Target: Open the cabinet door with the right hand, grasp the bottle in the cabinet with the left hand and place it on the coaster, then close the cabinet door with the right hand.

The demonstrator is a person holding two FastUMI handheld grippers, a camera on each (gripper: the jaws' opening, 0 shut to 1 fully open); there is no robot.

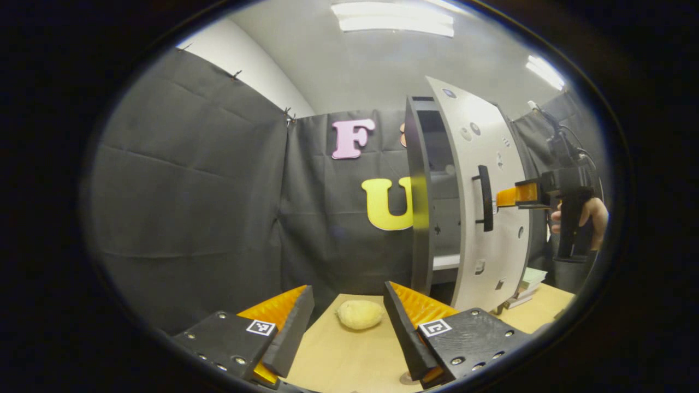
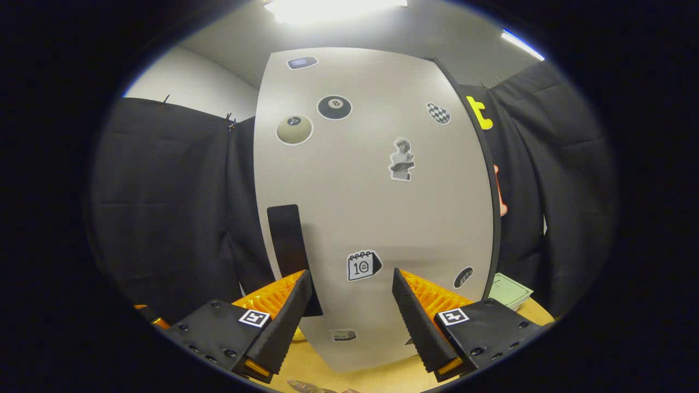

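The cabinet (image 1: 423,218) stands on the table with its white, sticker-covered door (image 1: 491,218) swung partly out. A shelf (image 1: 446,262) shows inside the dim interior. In the left gripper view my right gripper (image 1: 505,197), held by a hand (image 1: 592,210), reaches the black door handle (image 1: 484,197) from the right. In the right gripper view the door (image 2: 377,207) is close ahead. My right gripper (image 2: 350,273) is open, and the handle (image 2: 286,245) lies against its left finger. My left gripper (image 1: 347,288) hangs open over the table, left of the cabinet, holding nothing.
A pale yellow, potato-like lump (image 1: 359,314) lies on the wooden table (image 1: 338,360) just beyond my left fingers. A stack of books and papers (image 1: 527,286) sits to the right of the cabinet, with a green sheet (image 2: 508,292). A small round disc (image 1: 407,377) peeks out by my left gripper's right finger.
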